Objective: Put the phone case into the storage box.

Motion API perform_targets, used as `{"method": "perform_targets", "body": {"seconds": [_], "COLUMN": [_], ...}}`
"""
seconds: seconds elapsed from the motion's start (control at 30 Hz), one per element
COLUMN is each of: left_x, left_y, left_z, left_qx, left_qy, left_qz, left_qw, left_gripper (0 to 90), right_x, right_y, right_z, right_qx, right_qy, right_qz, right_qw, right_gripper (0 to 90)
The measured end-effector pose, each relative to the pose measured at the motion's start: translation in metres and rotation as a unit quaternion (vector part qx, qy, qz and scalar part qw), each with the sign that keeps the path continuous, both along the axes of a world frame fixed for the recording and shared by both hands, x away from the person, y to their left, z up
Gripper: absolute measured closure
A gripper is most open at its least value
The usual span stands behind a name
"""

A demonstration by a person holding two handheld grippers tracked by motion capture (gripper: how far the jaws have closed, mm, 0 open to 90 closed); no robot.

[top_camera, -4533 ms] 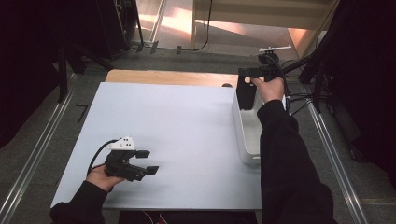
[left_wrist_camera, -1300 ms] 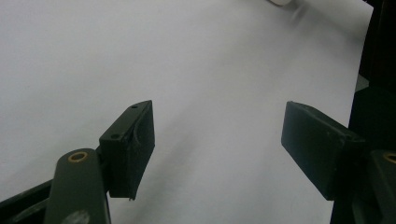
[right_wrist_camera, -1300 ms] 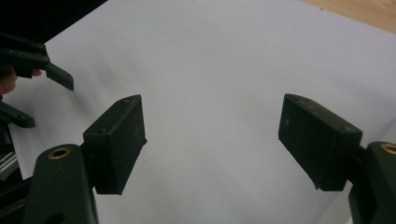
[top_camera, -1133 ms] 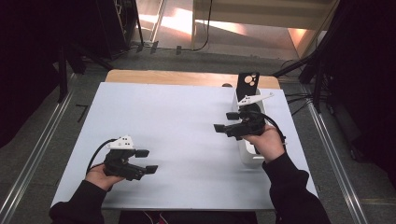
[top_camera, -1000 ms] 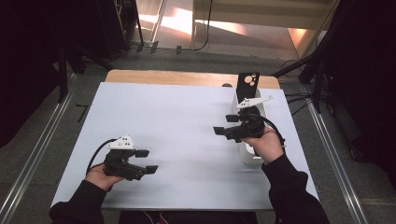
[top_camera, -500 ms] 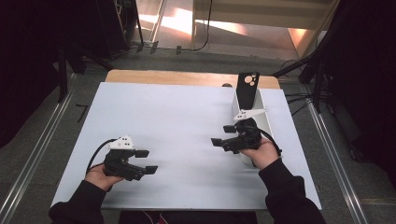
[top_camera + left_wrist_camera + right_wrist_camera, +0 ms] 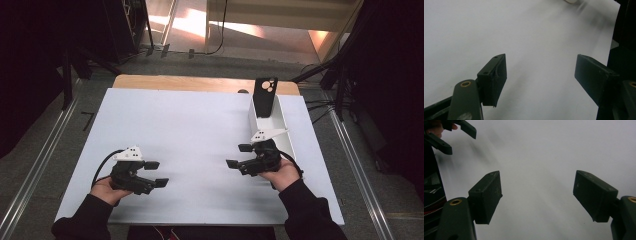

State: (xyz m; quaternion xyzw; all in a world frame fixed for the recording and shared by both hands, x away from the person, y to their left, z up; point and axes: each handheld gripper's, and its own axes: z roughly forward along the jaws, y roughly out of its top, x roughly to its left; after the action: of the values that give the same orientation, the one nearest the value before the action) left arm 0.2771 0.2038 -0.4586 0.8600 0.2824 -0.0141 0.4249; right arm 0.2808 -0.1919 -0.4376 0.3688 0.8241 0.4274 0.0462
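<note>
While both grippers sat spread and empty over the smooth white table (image 7: 200, 125), the right gripper (image 7: 239, 156) rested just beside the white tray (image 7: 285, 135); behind it, the black phone's (image 7: 264, 95) lower end was hidden inside.

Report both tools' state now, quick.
Left tool: open, holding nothing, over the white board.
Right tool: open, holding nothing, beside the white bin.
</note>
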Motion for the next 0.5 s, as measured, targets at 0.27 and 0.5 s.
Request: {"method": "perform_targets", "body": {"seconds": [0.27,0.5], "left_x": [-0.002,-0.004], "left_y": [0.001,0.003], "left_z": [0.000,0.000], "left_qx": [0.001,-0.001], "left_qy": [0.000,-0.001], "left_qz": [0.001,0.001], "left_qw": [1.0000,1.0000], "left_gripper": [25.7,25.7], "right_x": [-0.016,-0.026], "right_y": [-0.001,-0.005], "right_z": [-0.007,-0.016], "right_qx": [0.000,-0.012], "right_qy": [-0.009,-0.015], "right_qz": [0.000,0.012], "right_qw": [1.0000,0.9998], "right_gripper": [21.4,21.4]}}
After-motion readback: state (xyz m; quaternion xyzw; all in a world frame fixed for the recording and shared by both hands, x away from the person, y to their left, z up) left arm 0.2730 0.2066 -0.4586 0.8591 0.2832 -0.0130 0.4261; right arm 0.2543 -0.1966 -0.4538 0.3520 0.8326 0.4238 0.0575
